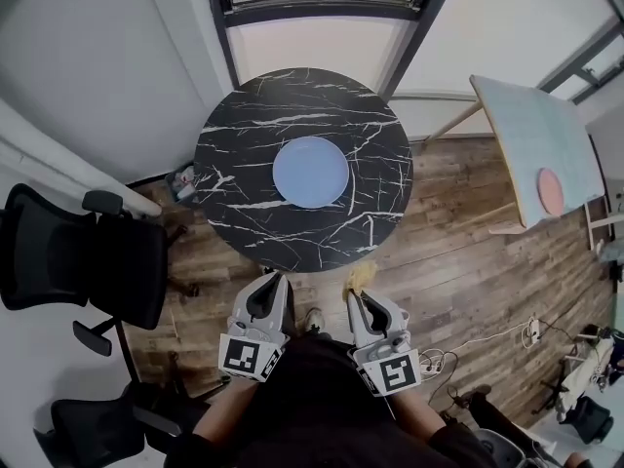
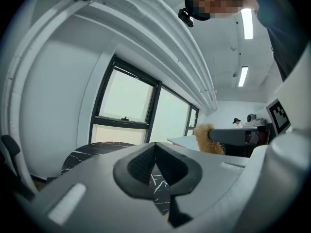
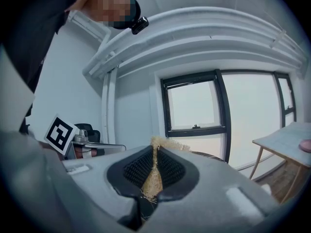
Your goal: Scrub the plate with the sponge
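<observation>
- While both grippers hang below the lower rim of the desk [image 1: 224, 135] in the head view, over the wood floor [image 1: 468, 222], nothing touches the plate [image 1: 310, 172].
- Plate: flat, face up, near the middle of the desk, centre of the frame. It is round, so no long axis and no heading; any approach line works.
- Right gripper [image 1: 357, 298]: jaws clamped on the sponge [image 1: 363, 279]. The right gripper view shows the fibrous pad squeezed thin between the pads, with a tuft poking past the tips.
- Sponge long axis runs along the jaws, free end pointing up-frame at the desk rim.
- Left gripper [image 1: 272, 281]: jaws together, nothing between them. Marble top shows beyond the tips in its own view.
- Key relation: the plate lies up-frame from the pair, a bit left of the right gripper and a bit right of the left one. Neither is clearly nearer. The right one carries the tool, so I'd expect it to reach.
- Sponge and plate are well apart, with the near strip of desk between them.
- Next move, my read: right gripper goes up-frame and slightly left, then tips the sponge end down onto the plate face.
- Risk: the plate is unheld on smooth marble and may slide under the scrub. The left gripper would have to open to pin the rim.
</observation>
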`<action>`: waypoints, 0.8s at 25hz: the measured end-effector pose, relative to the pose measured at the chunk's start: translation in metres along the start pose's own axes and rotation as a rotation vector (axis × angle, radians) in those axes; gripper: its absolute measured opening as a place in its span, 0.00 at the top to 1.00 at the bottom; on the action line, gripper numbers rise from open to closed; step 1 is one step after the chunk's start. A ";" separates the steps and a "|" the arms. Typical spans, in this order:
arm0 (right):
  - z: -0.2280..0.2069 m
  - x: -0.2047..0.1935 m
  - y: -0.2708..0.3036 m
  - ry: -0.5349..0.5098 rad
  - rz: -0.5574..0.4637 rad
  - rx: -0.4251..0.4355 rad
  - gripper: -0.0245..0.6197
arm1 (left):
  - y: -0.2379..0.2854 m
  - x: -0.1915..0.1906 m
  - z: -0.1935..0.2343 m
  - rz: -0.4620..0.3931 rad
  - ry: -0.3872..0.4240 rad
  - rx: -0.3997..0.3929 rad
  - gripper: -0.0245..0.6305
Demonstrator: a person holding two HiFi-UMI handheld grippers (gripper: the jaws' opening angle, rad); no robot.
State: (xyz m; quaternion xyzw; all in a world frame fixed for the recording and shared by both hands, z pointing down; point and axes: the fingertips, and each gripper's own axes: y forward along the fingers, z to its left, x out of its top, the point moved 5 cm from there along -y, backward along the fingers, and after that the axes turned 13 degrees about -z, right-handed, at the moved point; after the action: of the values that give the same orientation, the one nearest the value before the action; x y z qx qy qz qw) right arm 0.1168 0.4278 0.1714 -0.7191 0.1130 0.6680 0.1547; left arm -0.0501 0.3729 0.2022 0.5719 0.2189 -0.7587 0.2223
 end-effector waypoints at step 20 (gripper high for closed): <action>-0.034 -0.034 0.203 -0.029 0.087 -0.105 0.92 | 0.138 -0.069 0.171 0.272 -0.162 -0.080 0.82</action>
State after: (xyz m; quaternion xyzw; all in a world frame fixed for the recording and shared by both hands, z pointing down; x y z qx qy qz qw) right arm 0.0703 0.2257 0.1930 -0.7110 0.1066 0.6893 0.0892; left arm -0.0836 0.1669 0.3005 0.5239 0.1508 -0.7559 0.3625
